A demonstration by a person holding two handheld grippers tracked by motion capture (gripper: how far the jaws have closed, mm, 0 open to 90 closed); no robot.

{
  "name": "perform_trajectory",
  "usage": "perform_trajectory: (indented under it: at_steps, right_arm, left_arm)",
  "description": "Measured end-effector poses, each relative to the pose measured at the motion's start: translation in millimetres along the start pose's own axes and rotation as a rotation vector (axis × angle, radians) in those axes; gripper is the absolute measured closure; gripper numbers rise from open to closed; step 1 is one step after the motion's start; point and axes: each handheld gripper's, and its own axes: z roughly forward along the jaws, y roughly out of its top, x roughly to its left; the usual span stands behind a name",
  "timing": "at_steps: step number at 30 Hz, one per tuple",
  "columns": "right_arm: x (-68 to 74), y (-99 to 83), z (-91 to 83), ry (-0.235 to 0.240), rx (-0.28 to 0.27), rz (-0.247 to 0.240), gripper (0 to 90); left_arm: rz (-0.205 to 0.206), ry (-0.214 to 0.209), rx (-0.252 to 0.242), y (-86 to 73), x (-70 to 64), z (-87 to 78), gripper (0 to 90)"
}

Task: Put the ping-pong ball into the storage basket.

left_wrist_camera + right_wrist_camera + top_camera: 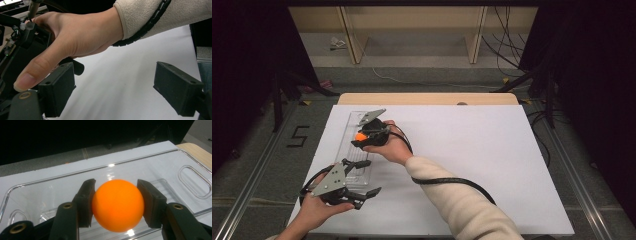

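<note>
The right tongs grip an orange ball: one black pad presses each side of it, and the ball sits squarely between them. In the right gripper view the ball is held above a clear plastic tray, which has a raised rim and an oval handle slot near one end. I cannot tell if the ball touches the floor of the tray or hangs a little above it.

In the high view the tray lies on the white table, along the table's left side, with its long axis running away from the person. The right tongs are over the middle part of the tray, and the ball shows as a small orange spot at their tip. The right arm, in a cream sleeve, crosses over the table toward the tray, with a black cable trailing along it.

The left tongs are open and hold nothing; in the left gripper view their two pads stand well apart over bare white table. They are just beside the near end of the tray, pointing to the right. The left hand holds them close to the near edge of the table.
</note>
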Motion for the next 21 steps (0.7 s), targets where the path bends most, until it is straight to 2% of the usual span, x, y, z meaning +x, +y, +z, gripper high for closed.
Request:
perform_trajectory:
  at_steps: [14,21]
  right_arm:
    - [-0.2,-0.2,1.5,0.005,0.002,0.002,50.7]
    - [-0.7,0.7,0.7,-0.002,-0.001,0.011,39.4]
  left_arm:
    - [0.0,0.0,-0.001,0.1,-0.1,-0.2,16.6]
    - [-0.001,-0.001,-0.002,0.1,0.0,-0.2,16.6]
